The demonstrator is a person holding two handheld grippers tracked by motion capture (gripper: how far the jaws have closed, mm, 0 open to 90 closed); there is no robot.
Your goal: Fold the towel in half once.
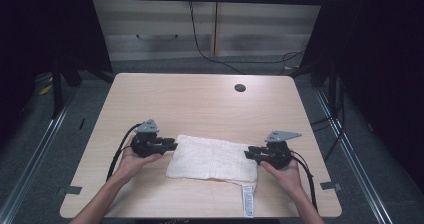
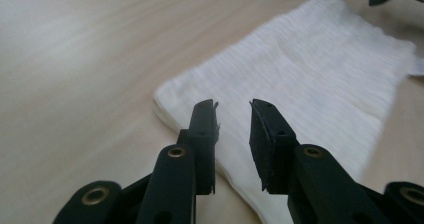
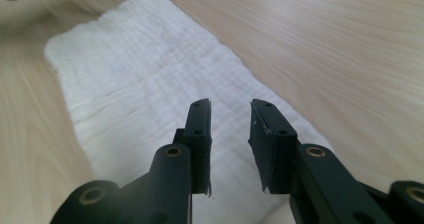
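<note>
- We see a white cloth (image 1: 212,158), folded into a long flat rectangle with a fine woven texture and faint creases, lying on the wooden table (image 1: 200,99).
- A white label (image 1: 248,201) hangs from the cloth's near right corner, toward the table's front edge.
- Our left gripper (image 1: 172,144) sits at the cloth's left end; its jaws stand narrowly apart, empty, just over the cloth's edge.
- Our right gripper (image 1: 248,153) sits at the cloth's right end, jaws likewise a narrow gap apart, holding nothing, the cloth beneath them.
- The cloth lies between both grippers, ungripped.
</note>
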